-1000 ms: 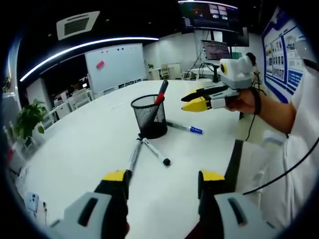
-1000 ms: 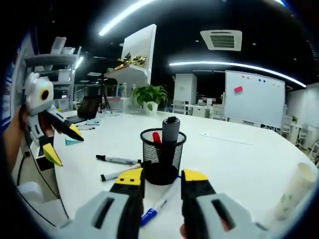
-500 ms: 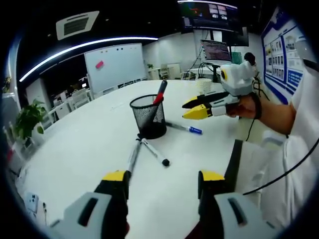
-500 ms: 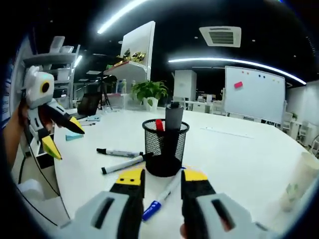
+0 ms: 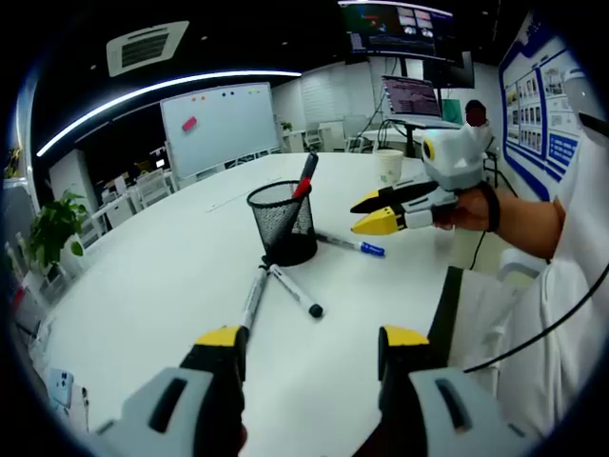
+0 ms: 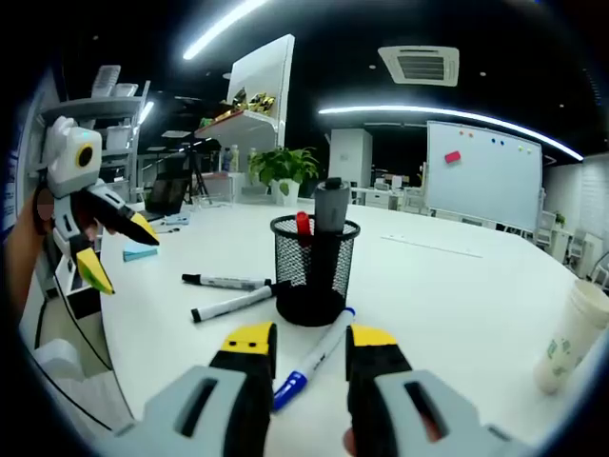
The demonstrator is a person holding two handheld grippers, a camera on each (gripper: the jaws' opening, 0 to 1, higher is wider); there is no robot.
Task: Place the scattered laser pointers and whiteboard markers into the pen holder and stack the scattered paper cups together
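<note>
A black mesh pen holder (image 5: 283, 224) (image 6: 314, 271) stands on the white table (image 5: 162, 286). A red marker (image 5: 306, 176) (image 6: 303, 224) and a thick grey-capped pen (image 6: 331, 205) stick out of it. A blue-capped marker (image 5: 347, 245) (image 6: 314, 360) lies beside its base, just past my right gripper (image 6: 311, 338) (image 5: 373, 215), which is open and holds nothing. Two black-capped markers (image 5: 297, 292) (image 6: 225, 282) lie on the table on the holder's other side. A paper cup (image 5: 387, 165) (image 6: 571, 333) stands apart. My left gripper (image 5: 312, 338) (image 6: 119, 255) hovers open over the table's edge.
A teal note pad (image 6: 141, 253) lies on the table near the left gripper. A whiteboard (image 5: 221, 124) (image 6: 481, 181), potted plants (image 6: 285, 171) and desks with screens (image 5: 411, 95) stand beyond the table. A person's white sleeve (image 5: 571, 286) is at the right.
The right gripper has drawn back a little from the holder and sunk slightly, so the blue-capped marker now lies in front of its jaws. The left gripper has hardly moved.
</note>
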